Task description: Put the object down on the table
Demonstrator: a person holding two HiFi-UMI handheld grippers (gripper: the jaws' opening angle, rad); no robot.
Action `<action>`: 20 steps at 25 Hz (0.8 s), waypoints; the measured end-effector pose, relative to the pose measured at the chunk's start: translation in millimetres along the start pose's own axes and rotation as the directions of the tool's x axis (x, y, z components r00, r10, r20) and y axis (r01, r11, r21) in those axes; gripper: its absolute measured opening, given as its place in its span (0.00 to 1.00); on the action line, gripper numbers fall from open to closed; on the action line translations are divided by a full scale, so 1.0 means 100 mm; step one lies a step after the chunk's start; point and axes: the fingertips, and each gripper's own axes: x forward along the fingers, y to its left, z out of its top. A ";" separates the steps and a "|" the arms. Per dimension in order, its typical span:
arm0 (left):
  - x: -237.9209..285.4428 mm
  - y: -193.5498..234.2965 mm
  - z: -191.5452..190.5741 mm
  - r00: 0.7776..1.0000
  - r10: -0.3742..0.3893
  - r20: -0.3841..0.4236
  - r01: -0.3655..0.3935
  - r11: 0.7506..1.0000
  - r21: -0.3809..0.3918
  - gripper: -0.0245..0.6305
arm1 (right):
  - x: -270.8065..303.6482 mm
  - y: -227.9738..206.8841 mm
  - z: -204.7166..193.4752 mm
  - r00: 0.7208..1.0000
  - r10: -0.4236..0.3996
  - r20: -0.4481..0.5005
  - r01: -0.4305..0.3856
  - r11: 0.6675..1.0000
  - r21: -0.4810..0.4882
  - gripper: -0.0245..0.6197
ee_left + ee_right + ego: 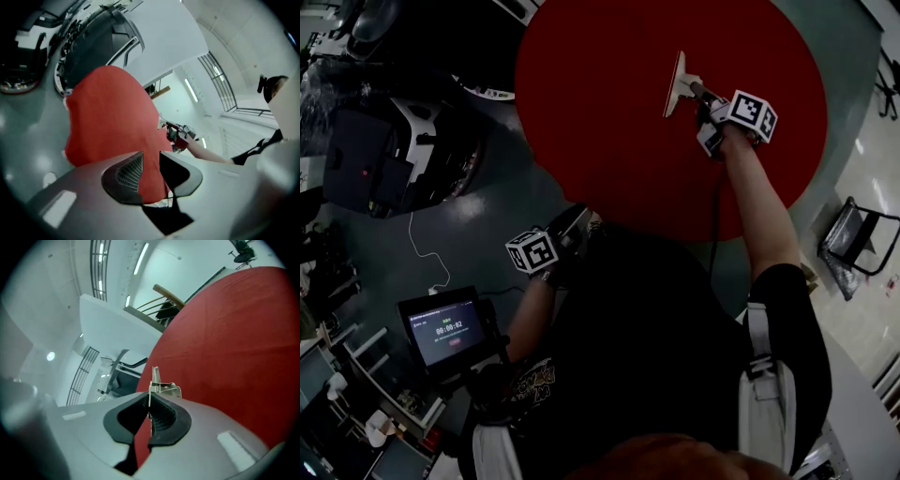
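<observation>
A thin pale metal bracket [678,84] with a flat plate is held edge-up over the round red table [609,112]. My right gripper [698,92] is shut on it at arm's length, above the table's far half. In the right gripper view the bracket [155,384] stands upright, pinched between the pads, with the red tabletop [234,343] behind it. My left gripper [581,221] hangs near the table's near edge, close to the person's body. Its jaws stand open and hold nothing [150,171]. The left gripper view also shows the right gripper [178,133] beyond the table [108,112].
Dark equipment [384,141] stands on the floor left of the table. A monitor on a stand [445,330] is at the lower left, with a white cable [427,253] on the grey floor. A folding chair [853,239] sits at the right.
</observation>
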 end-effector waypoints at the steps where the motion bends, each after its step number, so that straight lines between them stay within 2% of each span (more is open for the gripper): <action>1: 0.12 -0.11 0.09 0.998 -0.066 0.008 0.066 0.998 -0.019 0.22 | -0.15 0.22 -0.14 0.999 0.048 -0.010 -0.048 0.999 -0.014 0.06; 3: 0.37 -0.41 0.31 0.978 -0.208 0.032 0.210 0.976 -0.052 0.22 | -0.46 0.67 -0.46 0.989 0.144 -0.032 -0.145 0.989 -0.034 0.06; 5: 0.62 -0.78 0.55 0.943 -0.331 0.046 0.333 0.942 -0.040 0.22 | -0.77 1.10 -0.77 0.971 0.233 -0.048 -0.235 0.971 -0.049 0.06; 8: 0.85 -1.31 0.78 0.892 -0.451 0.017 0.451 0.892 -0.002 0.25 | -1.17 1.58 -1.19 0.952 0.302 -0.038 -0.304 0.951 -0.060 0.06; 12: 0.73 -1.68 0.88 0.821 -0.571 -0.025 0.571 0.821 0.021 0.29 | -1.33 1.94 -1.67 0.950 0.311 -0.028 -0.312 0.945 -0.101 0.06; 14: 0.62 -1.75 0.82 0.787 -0.613 -0.071 0.615 0.788 0.015 0.29 | -1.34 2.09 -1.89 0.952 0.306 -0.029 -0.307 0.942 -0.139 0.06; 17: 0.42 -1.81 0.66 0.724 -0.676 -0.139 0.681 0.732 -0.016 0.29 | -1.37 2.26 -2.21 0.963 0.269 -0.011 -0.265 0.943 -0.200 0.06; 20: 0.20 -1.77 0.62 0.690 -0.709 -0.145 0.710 0.702 -0.054 0.26 | -1.38 2.40 -2.44 0.973 0.231 0.016 -0.220 0.944 -0.247 0.06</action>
